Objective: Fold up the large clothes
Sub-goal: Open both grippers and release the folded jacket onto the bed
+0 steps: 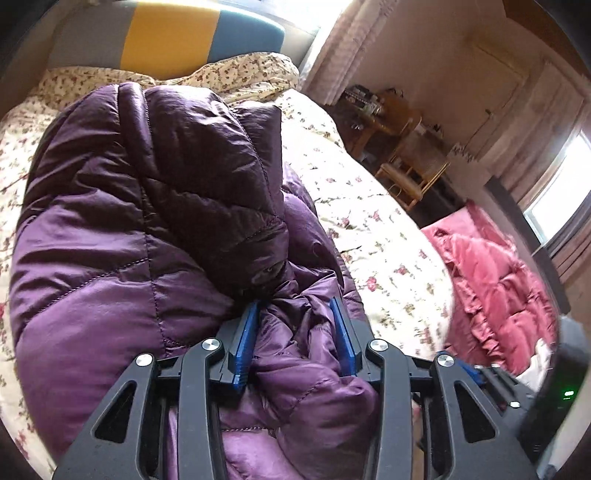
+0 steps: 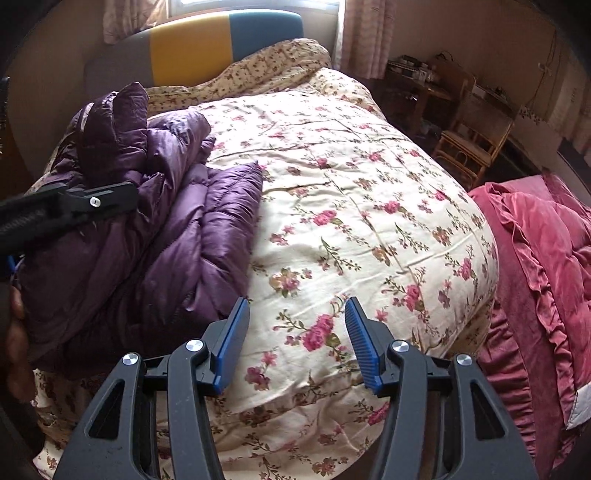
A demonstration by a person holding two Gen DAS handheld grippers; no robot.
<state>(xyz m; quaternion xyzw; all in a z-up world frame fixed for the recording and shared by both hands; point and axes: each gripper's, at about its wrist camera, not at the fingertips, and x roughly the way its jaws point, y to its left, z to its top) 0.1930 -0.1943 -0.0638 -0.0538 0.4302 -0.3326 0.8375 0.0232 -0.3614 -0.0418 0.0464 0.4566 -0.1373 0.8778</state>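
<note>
bedroom, floral bedspread [image 2: 332,206], striped headboard [image 2: 221,40] far. purple puffer coat [image 2: 155,221] lies bunched on the bed's left side, partly doubled over, no flat fold yet; i judge most folding remains. my left gripper [image 1: 295,314] has a thick wad of coat between its fingers. my right gripper [image 2: 295,314] hangs wide, holding nothing, over bare bedspread just right of the coat. no readable labels or writing.

A home bedroom: floral-quilted bed [image 2: 351,184], curtains [image 2: 364,33], rattan chair [image 2: 476,147].
</note>
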